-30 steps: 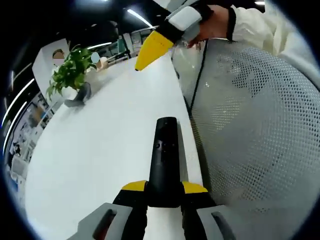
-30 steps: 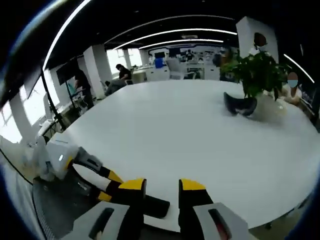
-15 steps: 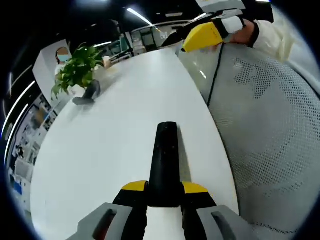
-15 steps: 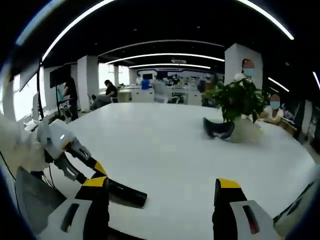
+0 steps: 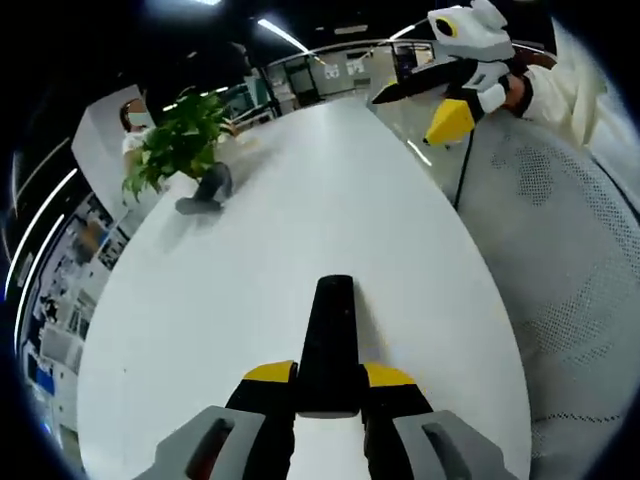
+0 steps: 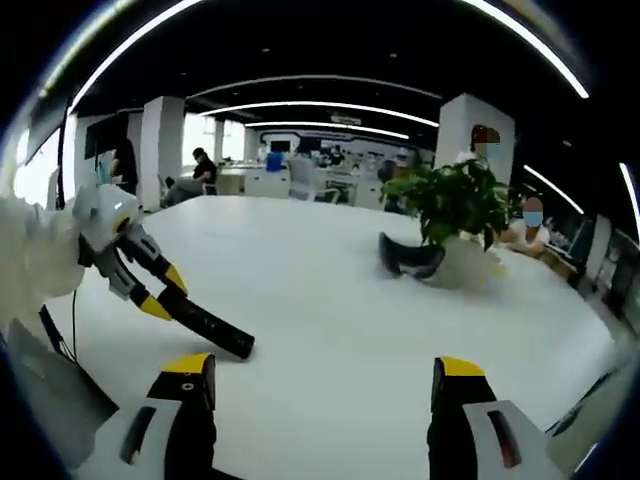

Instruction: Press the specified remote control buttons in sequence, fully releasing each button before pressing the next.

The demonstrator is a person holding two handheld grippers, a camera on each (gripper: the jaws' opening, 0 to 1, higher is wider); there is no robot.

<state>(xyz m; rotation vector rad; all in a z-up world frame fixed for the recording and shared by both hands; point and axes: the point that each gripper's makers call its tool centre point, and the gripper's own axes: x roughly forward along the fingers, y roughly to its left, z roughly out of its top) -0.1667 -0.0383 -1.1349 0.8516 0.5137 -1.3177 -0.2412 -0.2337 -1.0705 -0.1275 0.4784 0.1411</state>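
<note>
Left gripper view: black remote control [image 5: 327,345] clamped between yellow-tipped jaws, pointing away over the white table [image 5: 250,260].

Left gripper [image 5: 328,375] clenched on the near end of the remote, which runs straight out from the jaws above the tabletop. Right gripper view, near to far: right gripper [image 6: 324,375] released, jaws spread wide and holding nothing, poised over the near edge of the table [image 6: 330,320]. Off to the left, the left gripper [image 6: 160,290] reaching in, the remote [image 6: 208,328] slanting down with its far tip at the table surface. Further out, a dark curved object [image 6: 410,260] lying just beside a leafy potted plant [image 6: 450,205]. Beyond, a mesh chair back [image 5: 560,260] along the right edge in the left gripper view, and the right gripper [image 5: 450,95] raised at the far right, held by a hand [image 5: 515,90].
</note>
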